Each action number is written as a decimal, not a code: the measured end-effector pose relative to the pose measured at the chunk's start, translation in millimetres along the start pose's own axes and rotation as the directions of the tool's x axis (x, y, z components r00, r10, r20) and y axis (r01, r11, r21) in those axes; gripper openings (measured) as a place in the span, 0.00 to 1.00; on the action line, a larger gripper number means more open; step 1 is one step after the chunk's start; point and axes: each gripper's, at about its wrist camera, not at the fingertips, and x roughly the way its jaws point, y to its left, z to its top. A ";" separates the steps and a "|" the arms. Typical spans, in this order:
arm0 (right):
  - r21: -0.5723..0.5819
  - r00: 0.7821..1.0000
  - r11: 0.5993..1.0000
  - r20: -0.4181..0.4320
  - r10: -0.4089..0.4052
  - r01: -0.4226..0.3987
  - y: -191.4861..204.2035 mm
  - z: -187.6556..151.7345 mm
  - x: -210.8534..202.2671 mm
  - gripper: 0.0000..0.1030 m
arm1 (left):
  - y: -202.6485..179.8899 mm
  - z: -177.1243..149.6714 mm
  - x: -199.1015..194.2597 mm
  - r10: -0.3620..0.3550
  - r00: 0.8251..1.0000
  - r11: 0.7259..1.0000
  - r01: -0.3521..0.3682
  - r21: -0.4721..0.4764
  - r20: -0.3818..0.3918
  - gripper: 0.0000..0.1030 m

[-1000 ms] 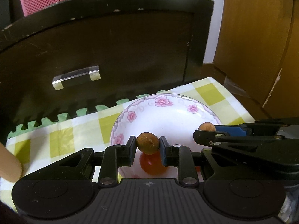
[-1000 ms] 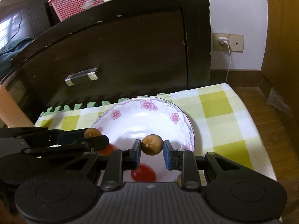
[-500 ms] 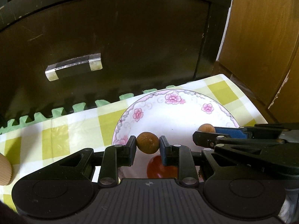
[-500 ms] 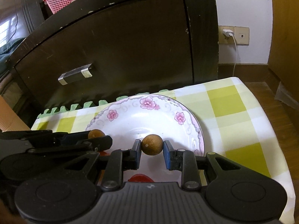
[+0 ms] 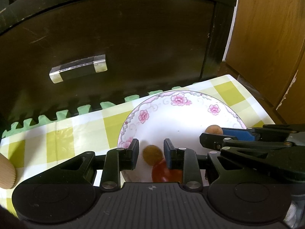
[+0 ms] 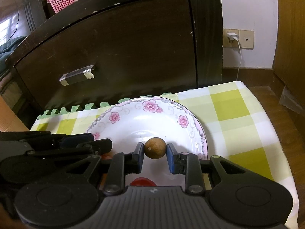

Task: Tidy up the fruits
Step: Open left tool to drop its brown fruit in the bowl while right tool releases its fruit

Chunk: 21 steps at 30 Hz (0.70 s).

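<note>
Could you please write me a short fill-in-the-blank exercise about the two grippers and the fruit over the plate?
1. The left gripper has its jaws ____, and the blurred brown fruit between them touches neither pad.
2. The right gripper is shut on a round ____ fruit.
3. The plate has ____ flowers on its rim.
4. A red fruit lies ____ the plate.

Missing words: open; brown; pink; on
</note>
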 end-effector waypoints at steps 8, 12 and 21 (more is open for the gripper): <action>-0.029 1.000 0.999 0.011 -0.020 0.020 5.9 -0.4 -4.3 0.26 | 2.9 -1.4 -4.1 0.009 1.000 1.000 -0.009 -0.005 0.000 0.40; -0.034 1.000 0.999 0.012 -0.020 0.021 7.6 -0.5 -5.8 0.26 | 5.0 -0.7 -6.7 0.015 1.000 1.000 -0.015 -0.007 0.000 0.42; -0.045 0.999 0.999 0.029 -0.030 0.031 13.9 1.6 -16.1 0.30 | 7.6 -0.8 -18.4 0.019 1.000 1.000 -0.019 -0.008 0.011 0.45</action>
